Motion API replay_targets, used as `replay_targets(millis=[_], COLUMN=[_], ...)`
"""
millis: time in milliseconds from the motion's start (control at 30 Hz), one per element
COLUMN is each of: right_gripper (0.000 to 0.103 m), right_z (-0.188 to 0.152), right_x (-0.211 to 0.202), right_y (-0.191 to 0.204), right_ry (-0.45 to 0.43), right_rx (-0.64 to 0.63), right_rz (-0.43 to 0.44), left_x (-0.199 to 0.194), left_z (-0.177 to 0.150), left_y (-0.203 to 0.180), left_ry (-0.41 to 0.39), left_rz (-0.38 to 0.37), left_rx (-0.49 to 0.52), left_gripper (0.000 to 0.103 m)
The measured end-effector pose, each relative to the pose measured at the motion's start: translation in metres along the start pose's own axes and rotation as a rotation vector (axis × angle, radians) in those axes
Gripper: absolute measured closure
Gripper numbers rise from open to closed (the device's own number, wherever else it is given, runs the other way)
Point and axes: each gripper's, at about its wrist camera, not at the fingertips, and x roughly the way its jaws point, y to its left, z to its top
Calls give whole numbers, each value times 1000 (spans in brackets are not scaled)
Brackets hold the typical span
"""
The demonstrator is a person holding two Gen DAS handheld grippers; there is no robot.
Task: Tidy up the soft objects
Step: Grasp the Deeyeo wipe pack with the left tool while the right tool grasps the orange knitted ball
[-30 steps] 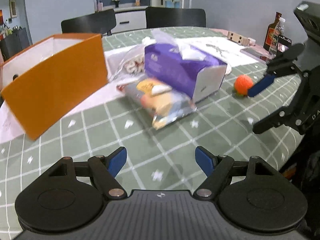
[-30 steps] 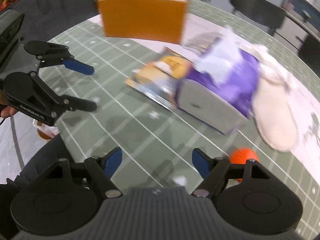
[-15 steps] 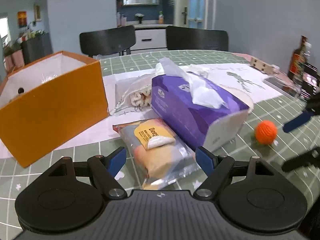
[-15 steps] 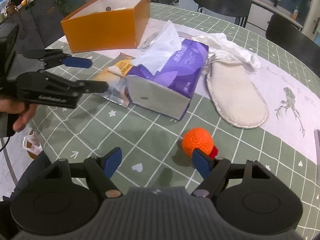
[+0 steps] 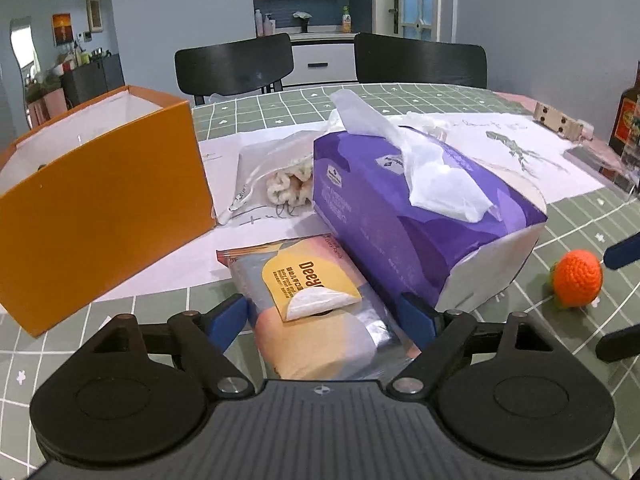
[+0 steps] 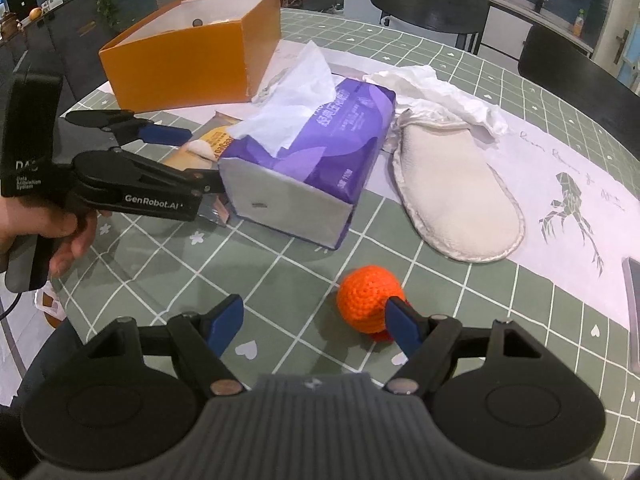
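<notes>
Nearest the table's edge, the left gripper (image 5: 324, 316) has slid forward and its jaws are opening around the flat foil wet-wipe packet (image 5: 320, 312), not yet pinching it. The right gripper (image 6: 316, 320) is hanging released, one fingertip beside the orange crocheted ball (image 6: 366, 294). Farther back, the purple tissue pack (image 5: 400, 208) and open orange cardboard box (image 5: 100, 216) are waiting, so packing is likely just starting.

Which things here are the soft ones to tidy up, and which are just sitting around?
For the job:
- wet-wipes pack, between the opening jaws of the left gripper
- purple tissue pack
- orange knitted ball
- white slipper
- bagged scrunchies
- orange box

Just lying about:
- brown bottle
- black chairs
- wooden block
</notes>
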Motion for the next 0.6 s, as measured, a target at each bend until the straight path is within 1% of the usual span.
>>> replay_targets(millis=[100,233,433,467,533,600], right_gripper=[26,26,26,27,34,40], right_z=[0,3,8,10,12,15], right_x=[6,16,36,39,45,49], right_y=[-2,-4,-9,-11,-15,-21], right_ry=[0,0,9,11,16,18], right_rx=[1,1,-16,-16,-16,-6], right_rz=[-23,-48,-100,-111,-130,-141], left_x=[4,10,18,20,26,29], left_z=[0,1,-1,0,0,1], left_y=[-2,6,18,18,19,20], left_ry=[7,26,46,51,62,54], left_rz=[15,-2,3,8,20,14], left_rx=[17,-19,-45,-41,-31,-33], left_gripper=[0,0,0,0,0,0])
